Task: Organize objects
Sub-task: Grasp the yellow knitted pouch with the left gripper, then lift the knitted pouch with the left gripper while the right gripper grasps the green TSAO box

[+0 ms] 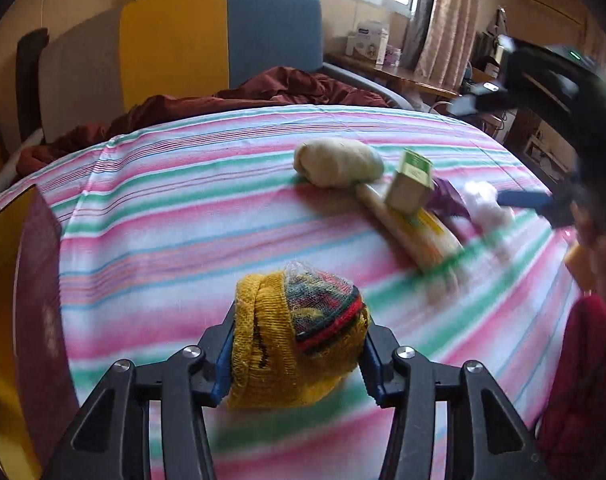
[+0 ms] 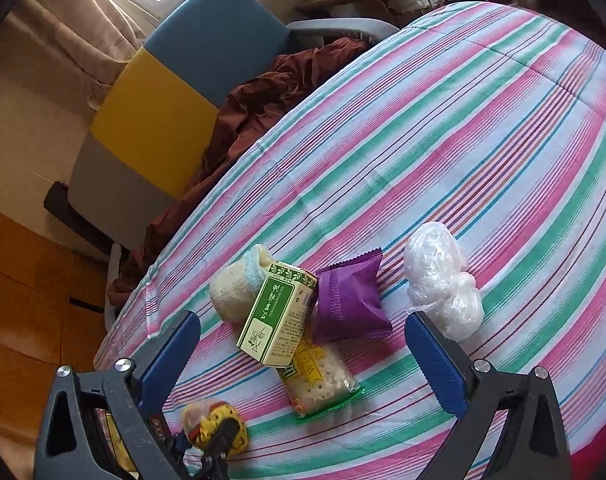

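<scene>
Bed covered by a pink, green, white and blue striped sheet (image 2: 443, 128): carries every item listed.

Rumpled rust-brown blanket (image 2: 271, 92): bunched at the far edge of the sheet, against a blue, yellow and grey panelled headboard (image 2: 171, 80).

Left tongs (image 1: 297, 354): blue pads pressed on either side of a rolled mustard-yellow knit sock with red, green and black bands (image 1: 299, 332), near edge of the bed, well apart from the main cluster.

Right tongs (image 2: 303, 356): spread wide, empty, hovering over the cluster.

Clear plastic bag of white contents (image 2: 443, 280): rightmost in the right wrist view, just beyond the right pad.

Long clear biscuit packet with yellow label (image 2: 319, 380): lies flat, partly under the box; lettering too blurred to read.

Green-and-cream cardboard box (image 2: 279, 316): reads "ESSENTIAL OIL"; leaf motif; leans on the packet.

Cream rolled sock with pale blue cuff (image 2: 239, 284): touching the box's far side.

Purple foil snack pouch (image 2: 351, 300): between box and bag; no legible print.
</scene>
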`<state>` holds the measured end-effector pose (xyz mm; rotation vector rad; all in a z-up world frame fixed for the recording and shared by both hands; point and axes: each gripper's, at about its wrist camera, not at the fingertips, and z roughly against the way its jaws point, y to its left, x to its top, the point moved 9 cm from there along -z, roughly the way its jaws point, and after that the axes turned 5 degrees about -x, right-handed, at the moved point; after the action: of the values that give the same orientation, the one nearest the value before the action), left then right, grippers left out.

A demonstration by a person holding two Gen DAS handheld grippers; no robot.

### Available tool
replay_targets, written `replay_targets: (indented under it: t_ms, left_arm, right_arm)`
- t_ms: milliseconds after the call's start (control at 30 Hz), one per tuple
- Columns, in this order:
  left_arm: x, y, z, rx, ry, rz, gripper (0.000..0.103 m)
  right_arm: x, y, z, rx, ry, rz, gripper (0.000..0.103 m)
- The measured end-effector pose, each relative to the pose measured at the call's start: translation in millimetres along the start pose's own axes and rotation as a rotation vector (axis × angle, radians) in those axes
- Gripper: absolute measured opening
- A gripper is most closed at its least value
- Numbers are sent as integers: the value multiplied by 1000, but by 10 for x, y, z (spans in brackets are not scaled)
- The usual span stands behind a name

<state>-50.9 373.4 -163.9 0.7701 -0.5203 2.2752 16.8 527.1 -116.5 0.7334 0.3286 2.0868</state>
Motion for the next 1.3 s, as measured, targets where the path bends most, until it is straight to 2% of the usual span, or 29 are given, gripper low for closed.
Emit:
replay_targets:
  t_ms: [100, 400, 600, 700, 767, 900, 1000, 1233, 1267, 1300]
  left_arm:
    - [-86, -19, 35, 2, -15, -12, 51]
    - [-69, 46, -52, -64, -50, 39, 51]
    - [-80, 70, -44, -105, -58, 61, 51]
    - [-79, 87, -44, -130, -63, 79, 51]
    - [-78, 80, -41, -133, -65, 81, 52]
    - [-75, 89, -50, -144, -65, 88, 52]
    - [-74, 92, -62, -148, -65, 87, 52]
    - [-78, 72, -76, -152, -65, 87, 54]
    - [-78, 72, -76, -152, -65, 87, 54]
    - [-78, 71, -77, -151, -65, 86, 54]
  right_arm:
    - [-30, 63, -27, -20, 3, 50, 103]
    - [-173, 293, -190, -107, 19, 264, 103]
    - [-404, 527, -289, -194, 32, 556, 103]
    - [-415, 637, -292, -234, 36, 759, 103]
    - [-364, 611, -324, -278, 50, 852, 103]
    - [-227, 509, -441, -301, 103, 893, 103]
    - [-161, 524, -544, -278, 138, 898, 103]
    - [-191, 557, -821, -274, 201, 937, 103]
    - [-198, 562, -826, -279, 196, 933, 100]
    - [-218, 583, -808, -269, 188, 928, 91]
